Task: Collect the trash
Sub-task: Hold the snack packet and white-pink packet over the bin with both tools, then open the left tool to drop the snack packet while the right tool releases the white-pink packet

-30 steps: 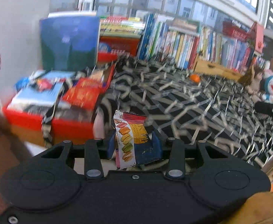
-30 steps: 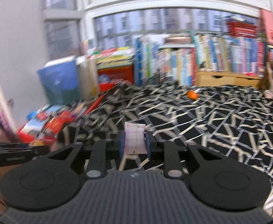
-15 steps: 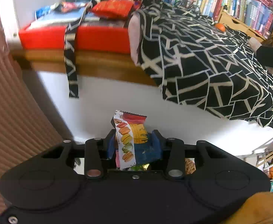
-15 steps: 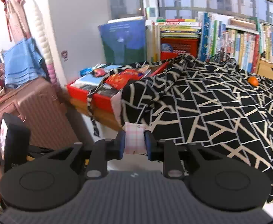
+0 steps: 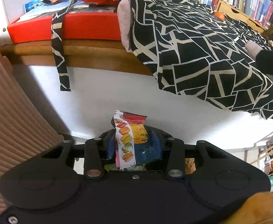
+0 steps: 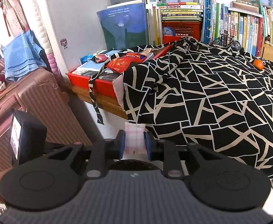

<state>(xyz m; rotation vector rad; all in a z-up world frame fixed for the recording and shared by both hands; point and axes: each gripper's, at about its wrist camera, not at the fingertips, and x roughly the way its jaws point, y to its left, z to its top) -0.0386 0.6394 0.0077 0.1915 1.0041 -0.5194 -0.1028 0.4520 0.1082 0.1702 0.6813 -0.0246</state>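
My left gripper is shut on a bundle of snack wrappers: a white strip printed with macarons over yellow and blue packets. It hangs low, in front of the white side of the bed, with a dark round rim just below its fingers. My right gripper is shut on a small pink checked packet, held off the near edge of the black-and-white patterned bedspread. In the right wrist view the left gripper's black body shows at the lower left.
A ribbed pink suitcase stands left of the bed. A red box with magazines and a red packet sits on the wooden ledge. Books line the windowsill. An orange lies far back on the bedspread.
Both grippers have drawn back from above the bed and dropped toward its near left corner, keeping their loads. The left one now faces the bed's white side.
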